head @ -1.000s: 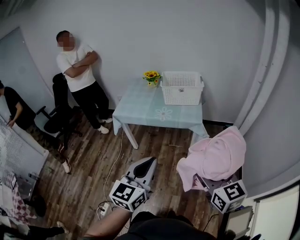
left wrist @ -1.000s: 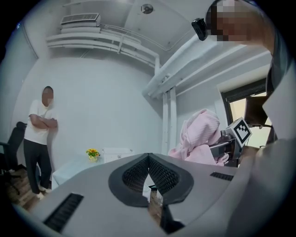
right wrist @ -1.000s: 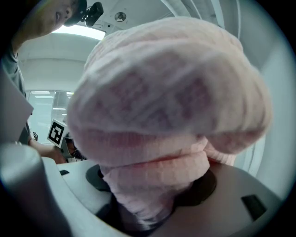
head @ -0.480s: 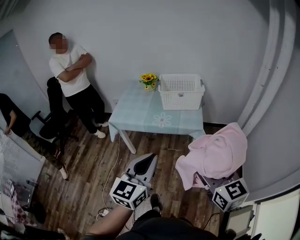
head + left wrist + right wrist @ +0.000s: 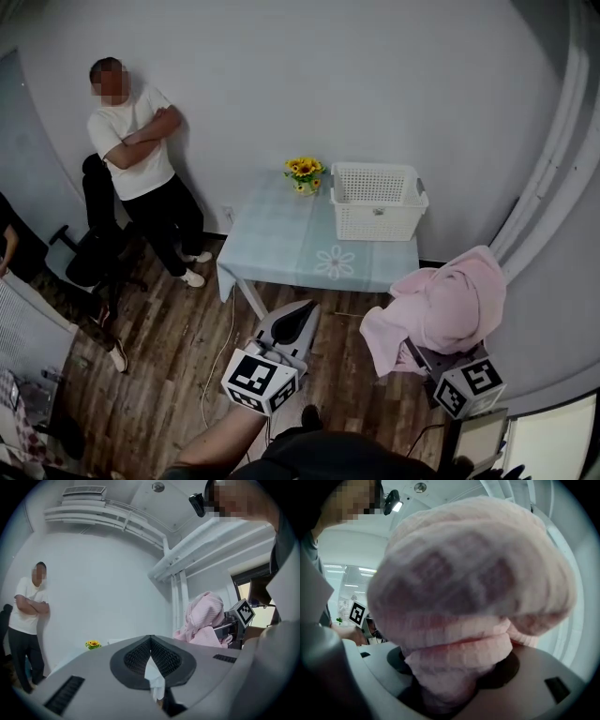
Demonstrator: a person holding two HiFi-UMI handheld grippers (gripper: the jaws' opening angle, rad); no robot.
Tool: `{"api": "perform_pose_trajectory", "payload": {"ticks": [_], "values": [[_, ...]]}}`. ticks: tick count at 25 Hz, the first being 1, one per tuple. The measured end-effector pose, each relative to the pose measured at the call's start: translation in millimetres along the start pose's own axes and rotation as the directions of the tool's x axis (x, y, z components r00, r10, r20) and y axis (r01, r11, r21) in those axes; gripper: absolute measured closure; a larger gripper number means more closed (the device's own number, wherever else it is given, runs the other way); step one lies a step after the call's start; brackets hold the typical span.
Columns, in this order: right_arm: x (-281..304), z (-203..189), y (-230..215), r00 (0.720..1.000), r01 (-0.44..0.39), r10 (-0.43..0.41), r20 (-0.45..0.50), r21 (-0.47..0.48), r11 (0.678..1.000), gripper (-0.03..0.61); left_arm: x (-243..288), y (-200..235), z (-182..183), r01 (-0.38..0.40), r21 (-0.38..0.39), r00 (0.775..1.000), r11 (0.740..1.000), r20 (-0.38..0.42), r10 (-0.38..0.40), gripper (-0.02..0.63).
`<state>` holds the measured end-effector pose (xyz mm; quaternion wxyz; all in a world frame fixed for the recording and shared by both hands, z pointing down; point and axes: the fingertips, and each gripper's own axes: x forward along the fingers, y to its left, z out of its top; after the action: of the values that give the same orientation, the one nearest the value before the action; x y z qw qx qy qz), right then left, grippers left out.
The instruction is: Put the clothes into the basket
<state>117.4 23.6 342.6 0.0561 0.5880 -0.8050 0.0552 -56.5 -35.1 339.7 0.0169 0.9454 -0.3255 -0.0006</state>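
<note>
Person in white T-shirt point(image 5: 131, 141) is leaning on the wall at left. Left gripper point(image 5: 300, 321) is hanging over the wood floor point(image 5: 178, 347), jaws together, pinching a small white scrap point(image 5: 153, 677). Pale blue-clothed bench point(image 5: 281, 246) is carrying yellow sunflowers point(image 5: 304, 172) and the white perforated plastic basket point(image 5: 377, 199). Right gripper point(image 5: 429, 360) is clamping the bunched pink knitted garment point(image 5: 442, 302), well apart from the basket.
</note>
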Motion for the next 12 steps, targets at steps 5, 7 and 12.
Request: {"api": "perform_pose_trajectory", "payload": {"ticks": [5, 7, 12], "values": [[43.2, 11.3, -3.5, 0.999, 0.033, -0.033, 0.022, 0.005, 0.999, 0.239, 9.4, 45.7, -0.8, 0.01, 0.015, 1.0, 1.0, -0.004, -0.01, 0.604], [62.3, 18.4, -3.1, 0.999, 0.038, -0.038, 0.029, 0.005, 0.999, 0.239, 13.3, 66.2, -1.8, -0.002, 0.017, 1.0, 1.0, -0.005, 0.002, 0.604], [89.3, 14.0, -13.2, 0.998, 0.061, -0.061, -0.028, 0.007, 0.998, 0.239, 31.6, 82.3, -14.2, 0.018, -0.052, 1.0, 0.998, -0.015, -0.019, 0.604]]}}
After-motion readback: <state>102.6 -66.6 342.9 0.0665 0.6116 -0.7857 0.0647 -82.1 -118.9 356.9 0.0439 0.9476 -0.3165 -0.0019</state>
